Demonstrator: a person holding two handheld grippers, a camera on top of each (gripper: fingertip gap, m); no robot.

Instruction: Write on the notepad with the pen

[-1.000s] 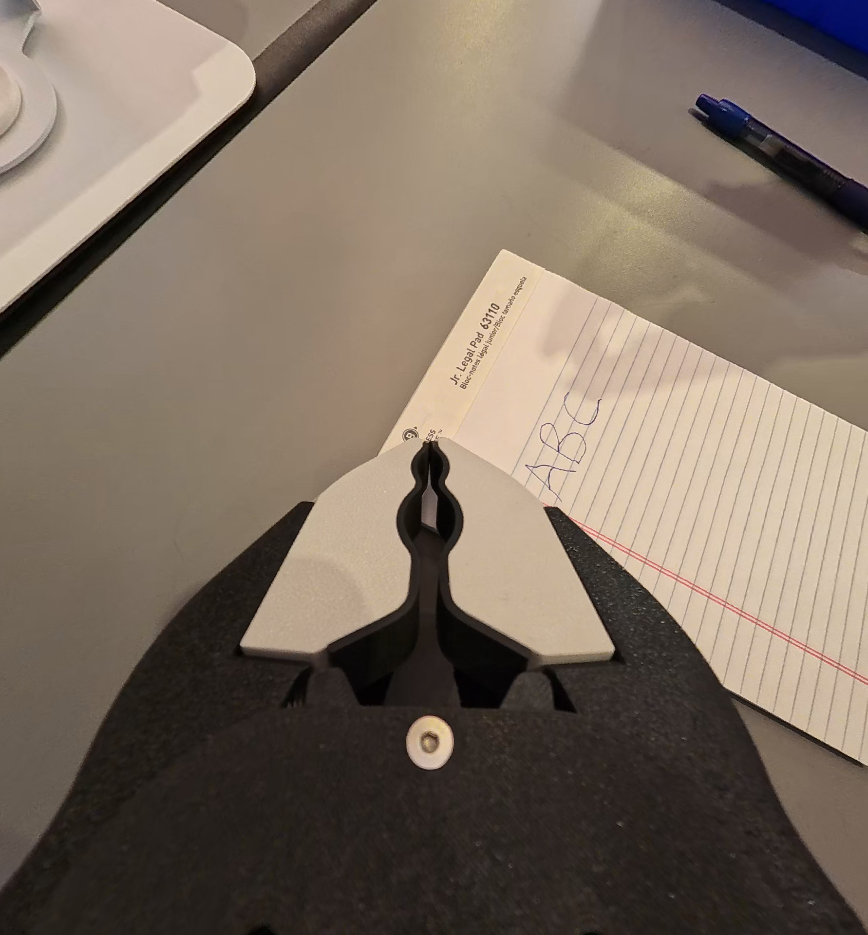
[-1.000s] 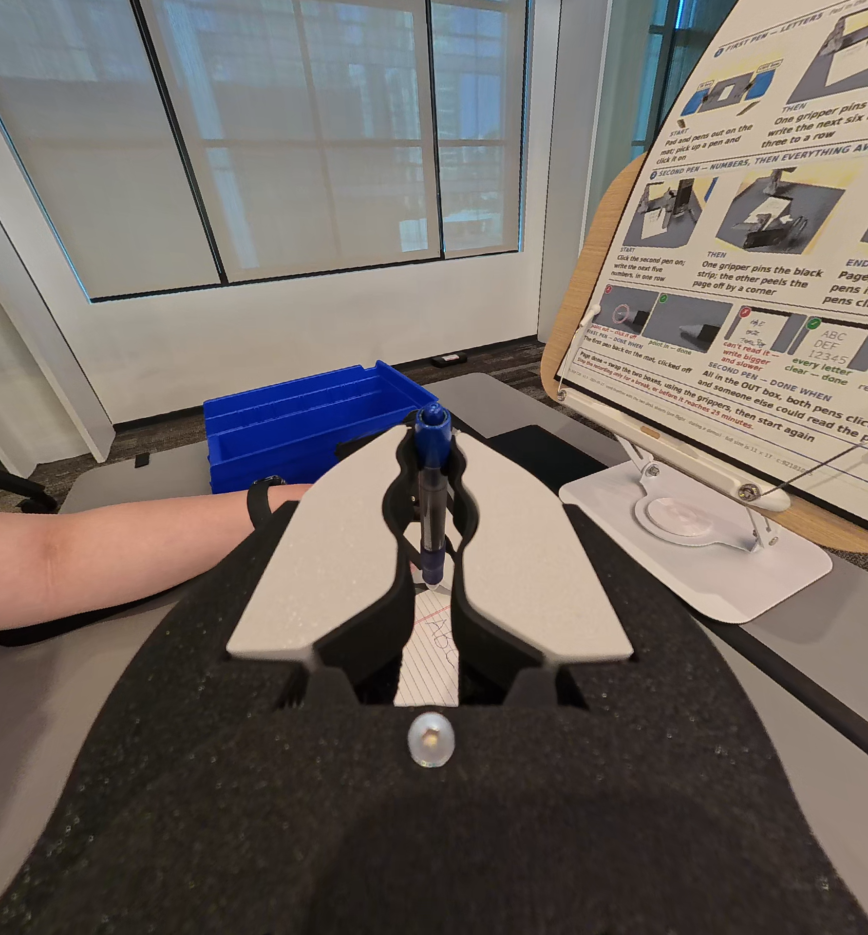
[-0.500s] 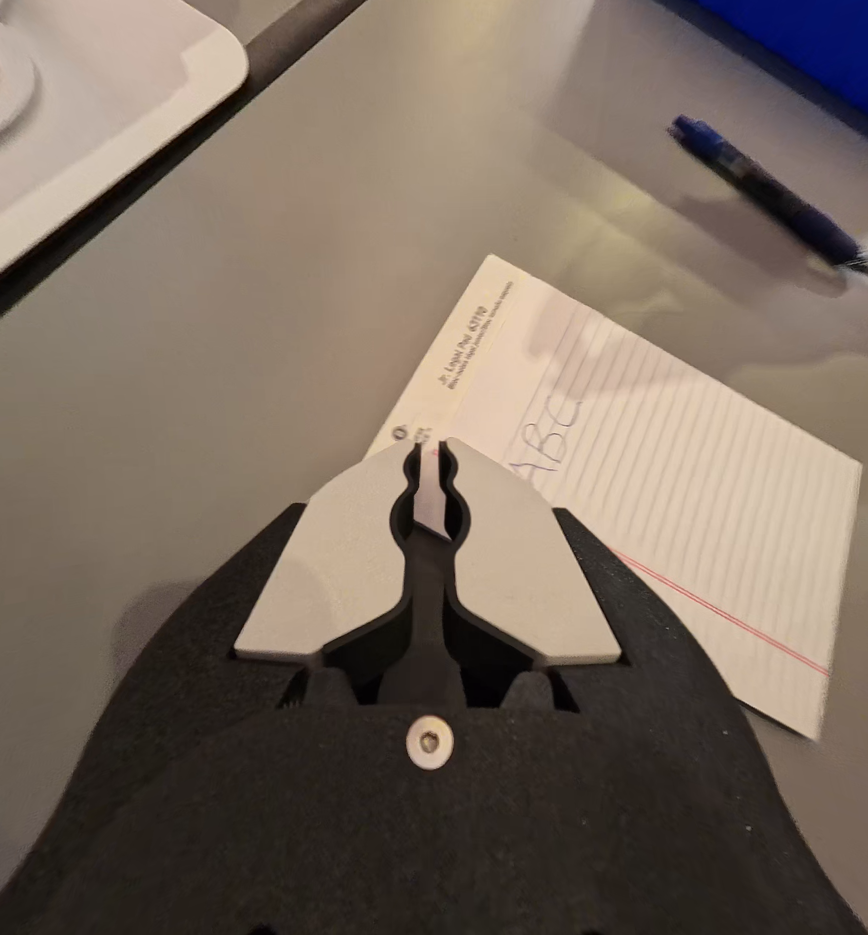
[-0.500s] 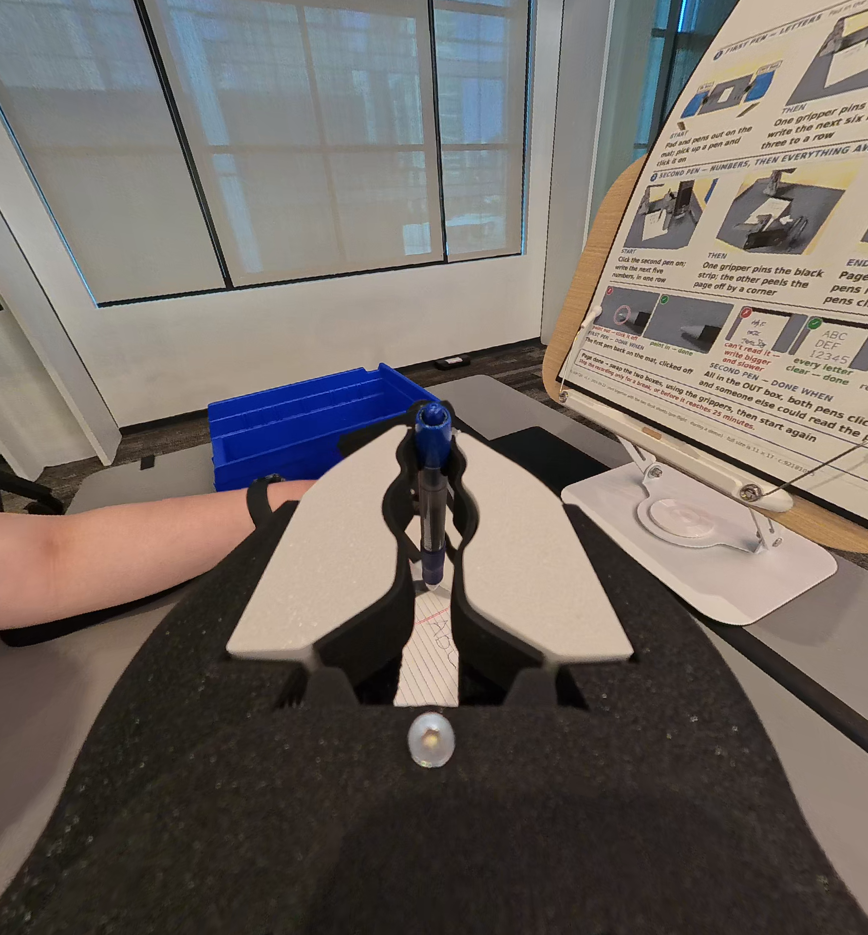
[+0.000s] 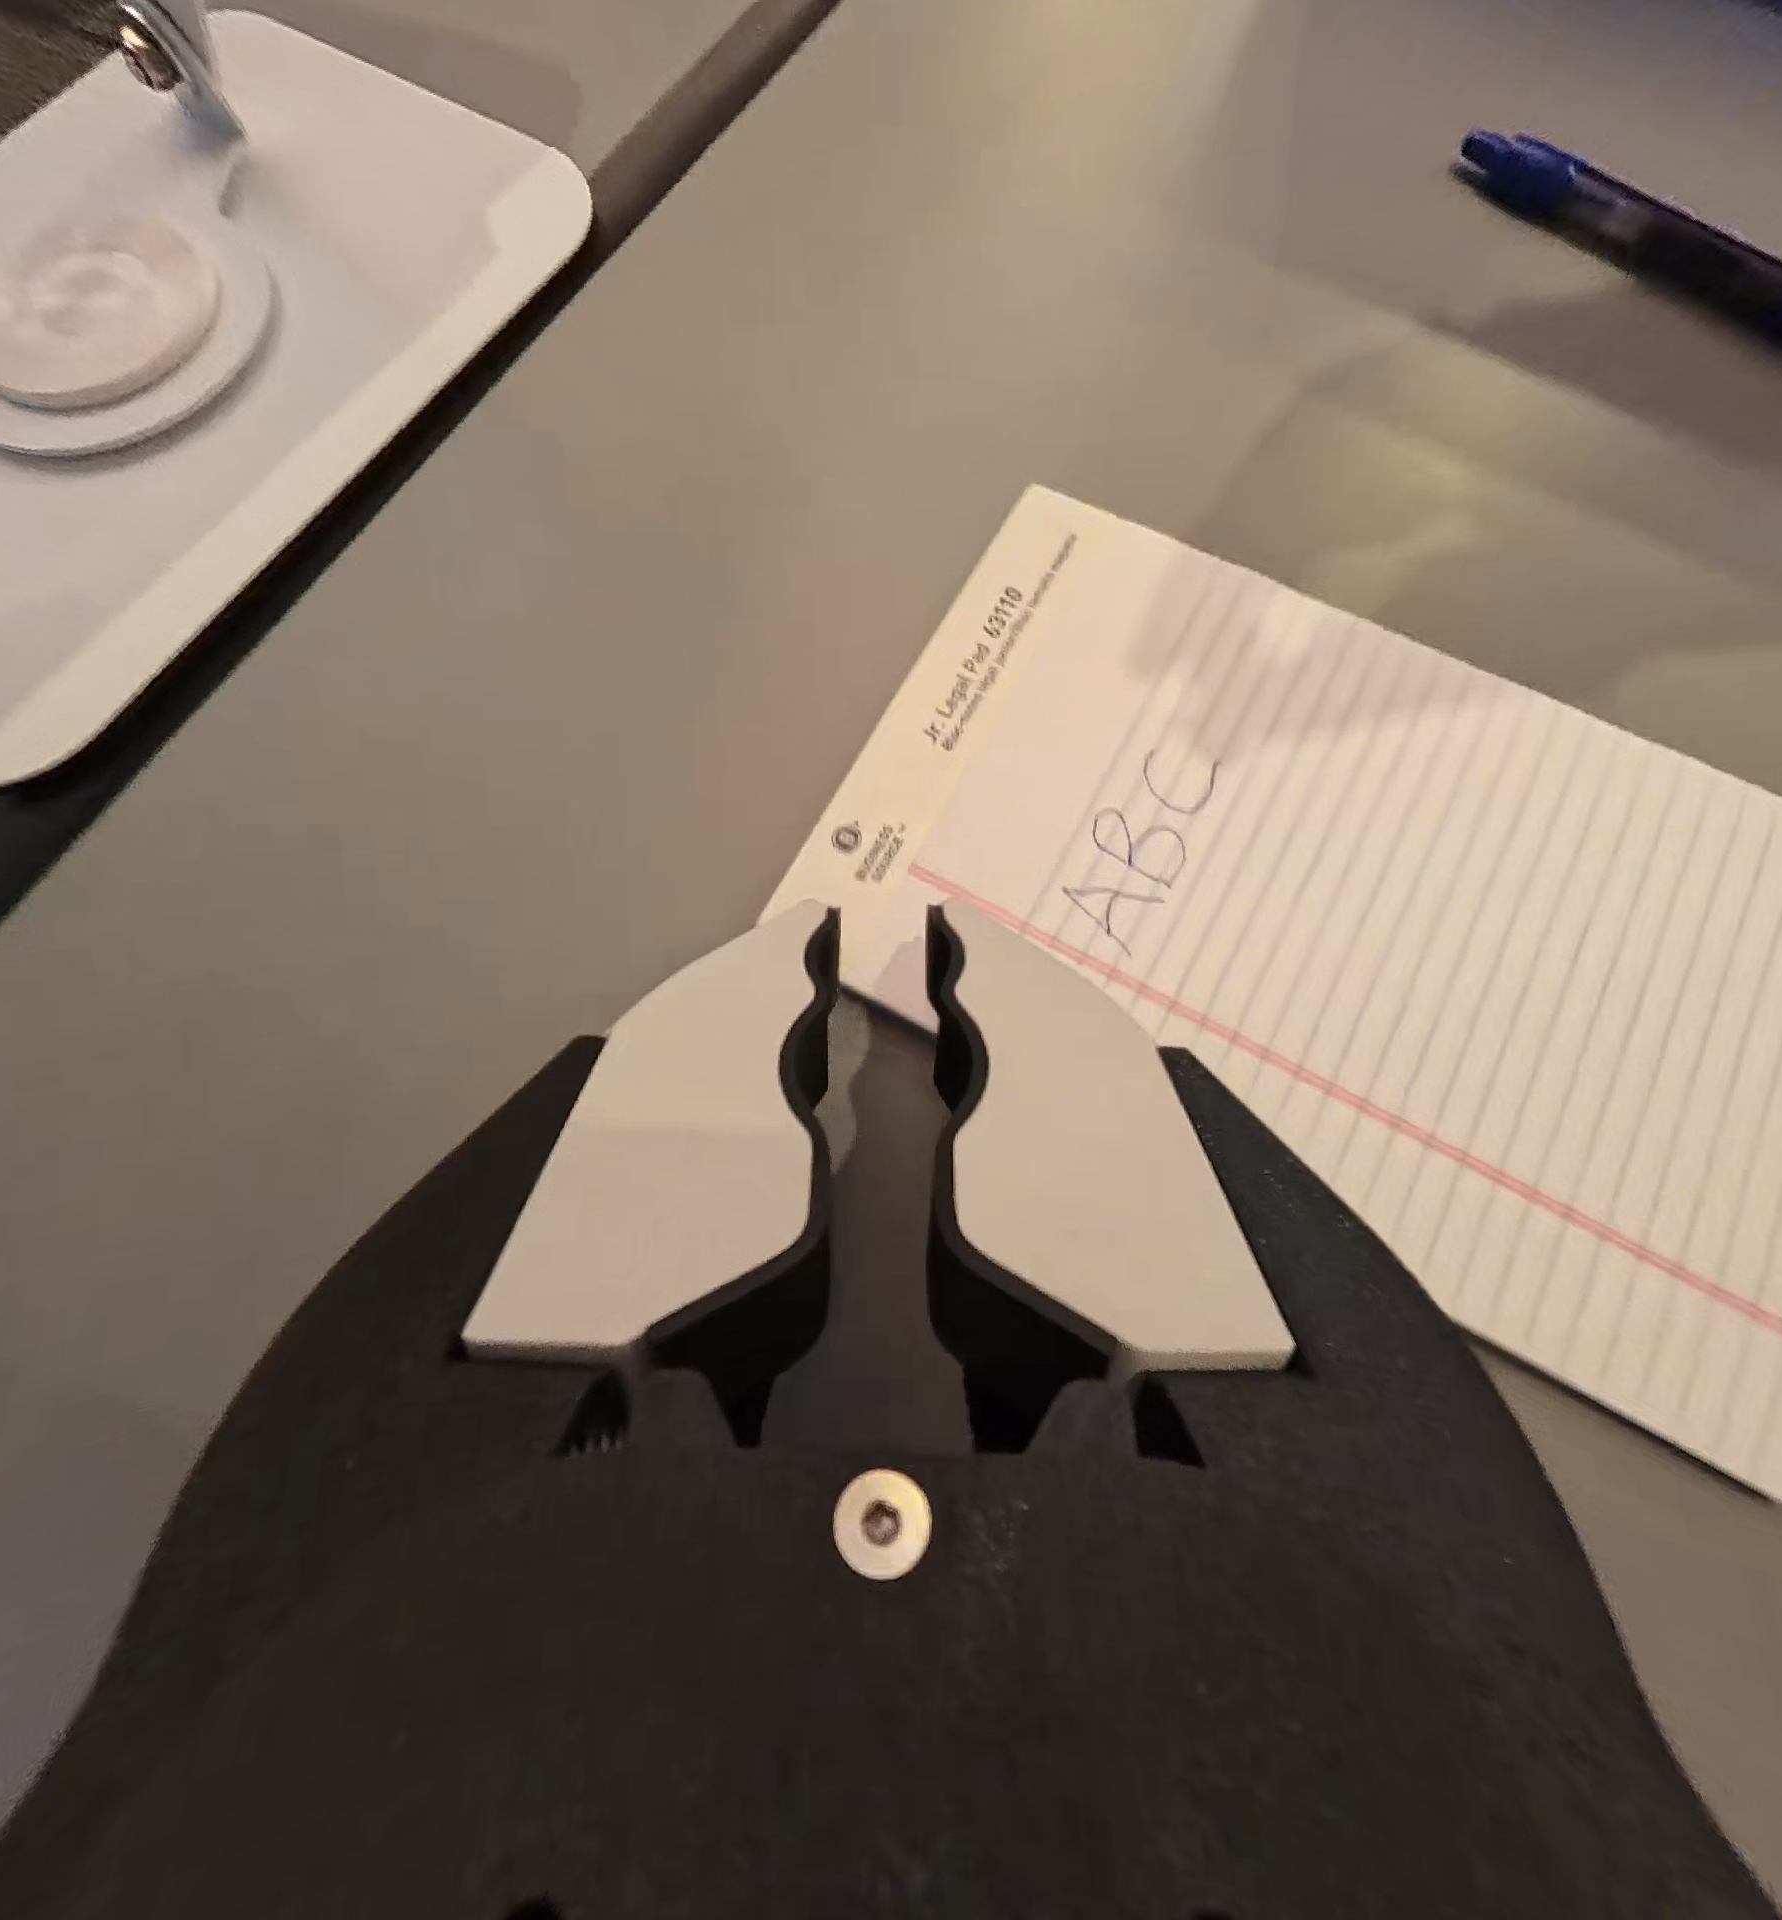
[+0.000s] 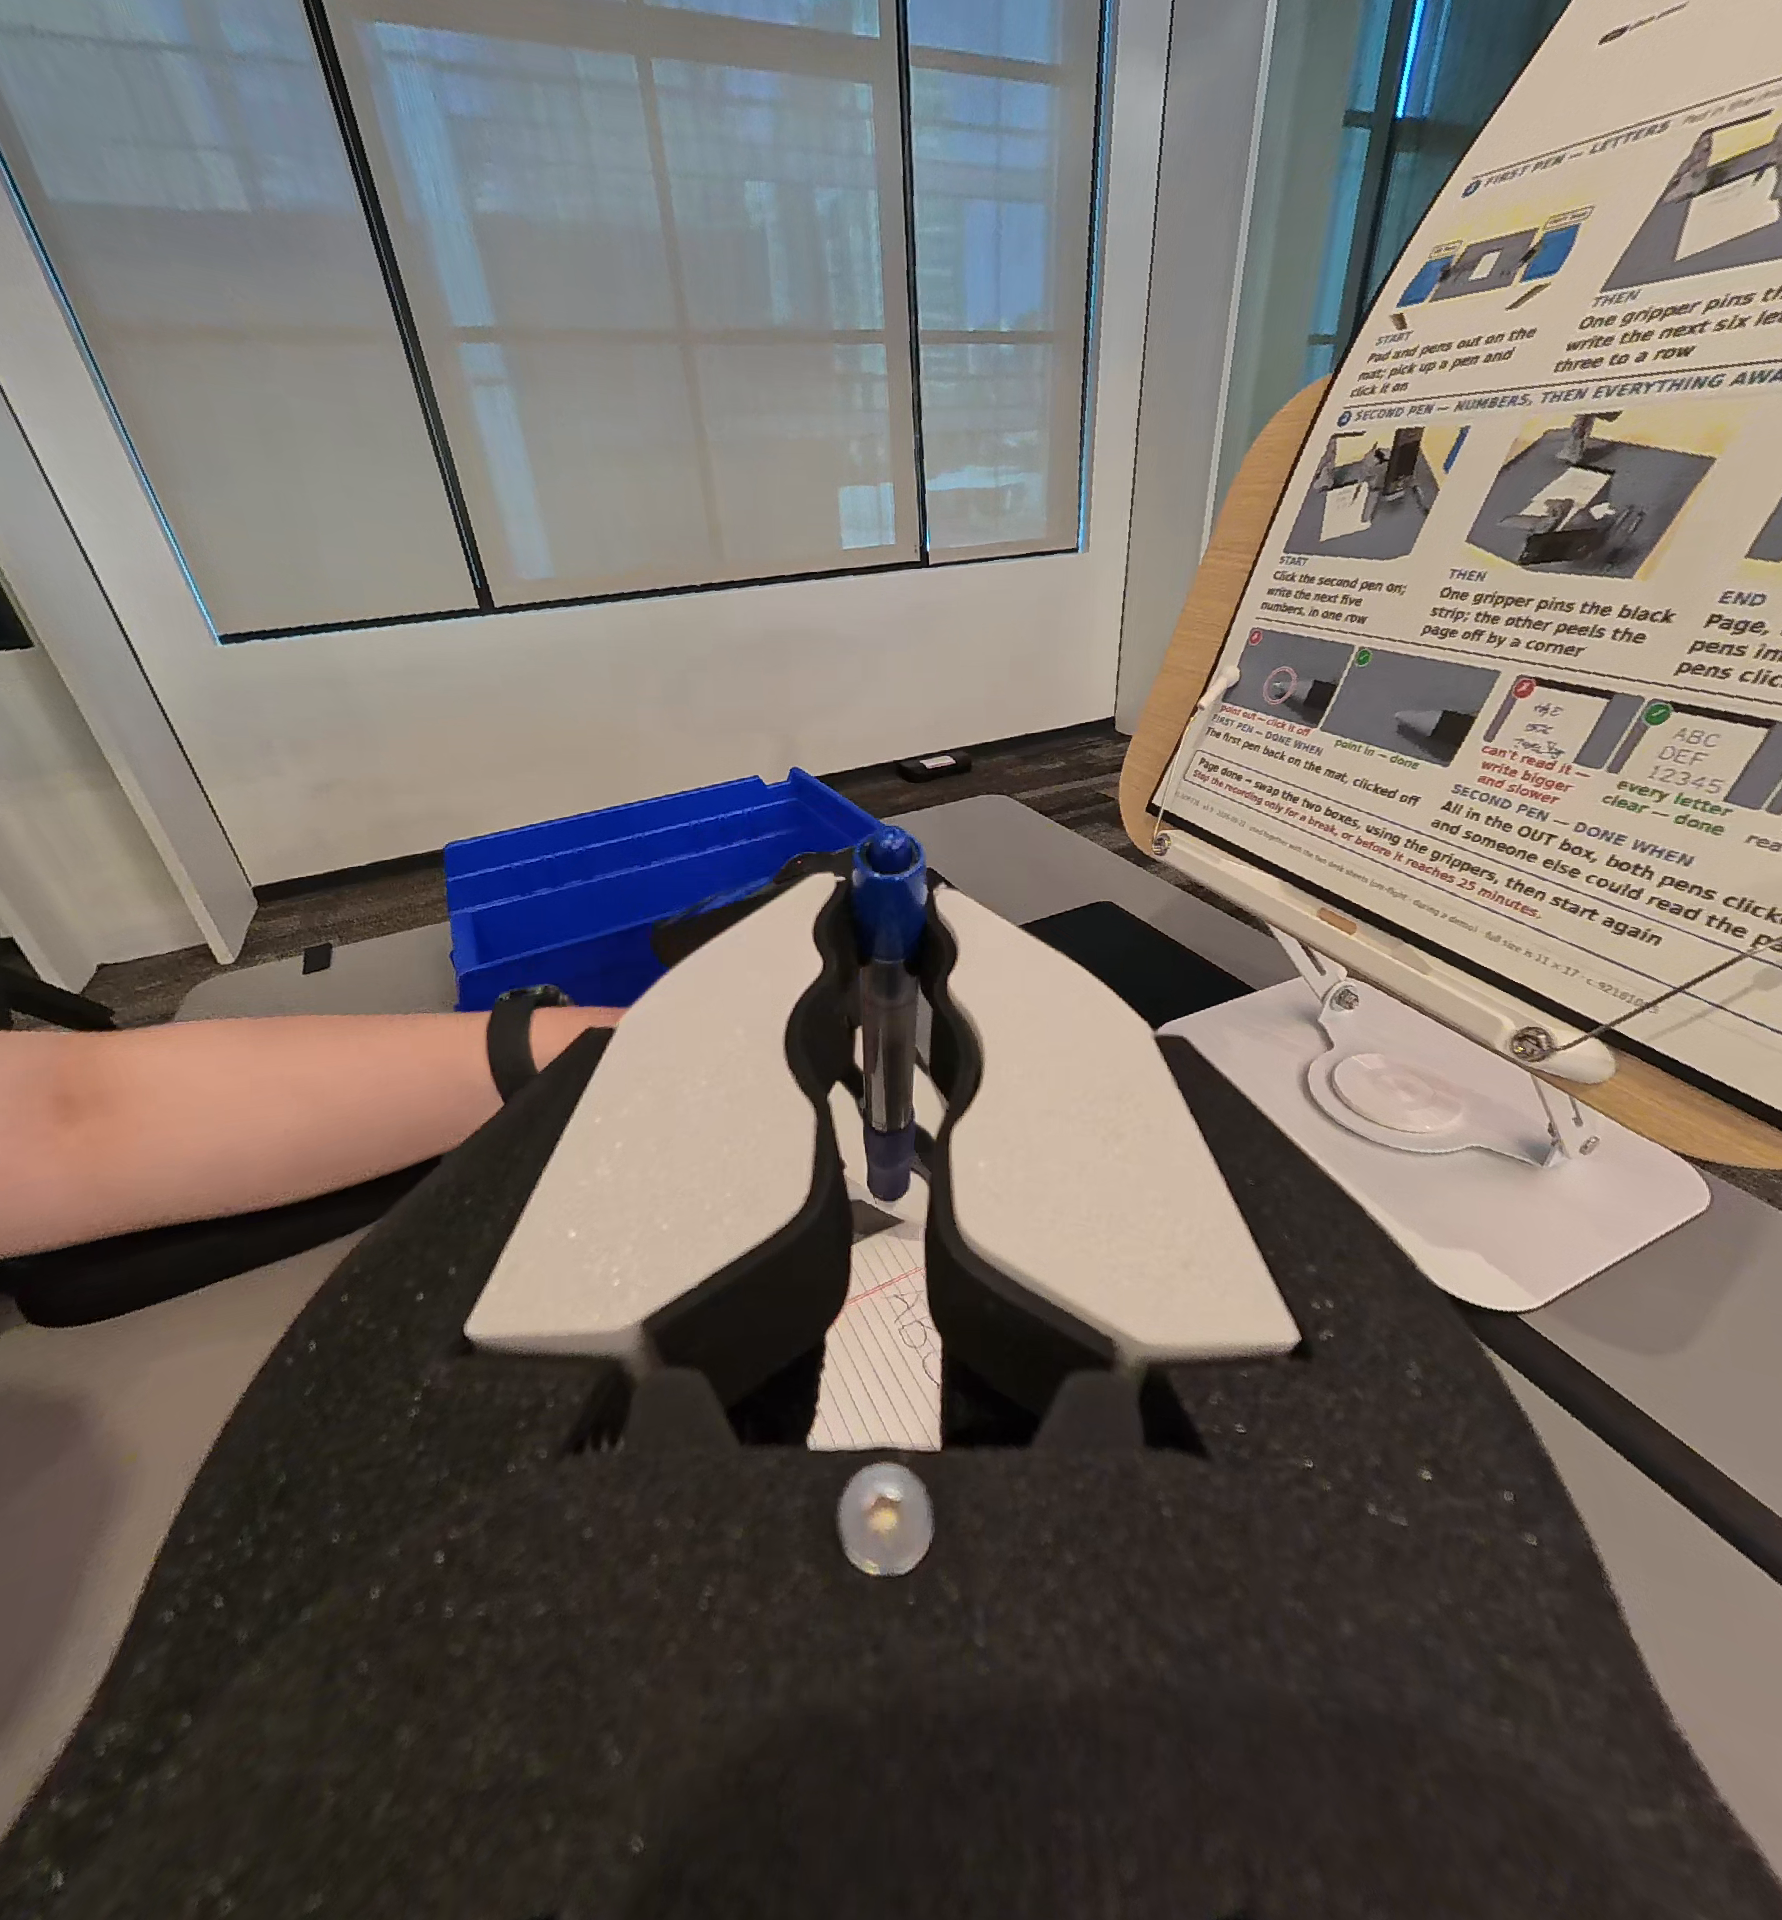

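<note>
On the grey surface, going left to right in the left wrist view: a white stand base at the far left, then the left gripper low in the middle with its jaws spread a little and nothing between them, their tips over the near corner of the notepad. The notepad lies flat just right of centre, a lined white pad with a red margin line and three handwritten letters in its first row. At the far right, well apart from the pad, a spare blue pen lies on the surface.

In the right wrist view, a person's forearm reaches in from the left, a blue bin stands behind it, and the right gripper sits in the middle, jaws pinching the pen upright, tip down just over the pad. An instruction board leans on its stand at the right.

The step in hand seems to be a pause between rows of writing. Next, the left jaws likely need to press the pad's corner down so it cannot slide, then the pen tip drops to a fresh line.

Only the left view shows the whole page and the spare pen; only the right view shows the held pen, bin and board
</note>
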